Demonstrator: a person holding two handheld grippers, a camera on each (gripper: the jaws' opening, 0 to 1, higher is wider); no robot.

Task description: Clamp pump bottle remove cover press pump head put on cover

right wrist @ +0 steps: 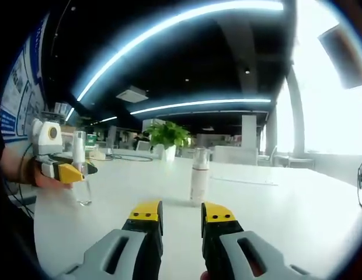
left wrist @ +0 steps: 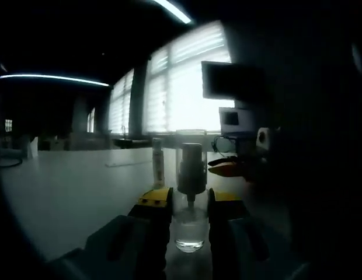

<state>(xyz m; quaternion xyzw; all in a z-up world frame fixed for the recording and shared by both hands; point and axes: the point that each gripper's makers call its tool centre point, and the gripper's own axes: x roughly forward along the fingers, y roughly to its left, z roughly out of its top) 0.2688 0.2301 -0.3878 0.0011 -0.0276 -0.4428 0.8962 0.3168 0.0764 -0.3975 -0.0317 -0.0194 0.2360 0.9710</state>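
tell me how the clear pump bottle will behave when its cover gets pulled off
The clear pump bottle looks tall, narrow and nearly empty, so it is probably light and apt to tip or lift with the cover. Its glossy wall may be slippery. The left tool flanks its lower body, which should steady it if clamped firmly.

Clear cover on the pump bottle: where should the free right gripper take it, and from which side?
Grip the clear cover around its straight cylindrical wall, well above the left gripper whose jaws bracket the pump bottle lower body. Since the bottle stands upright on the table, the right gripper probably does best coming in level from the open side, then lifting straight up.
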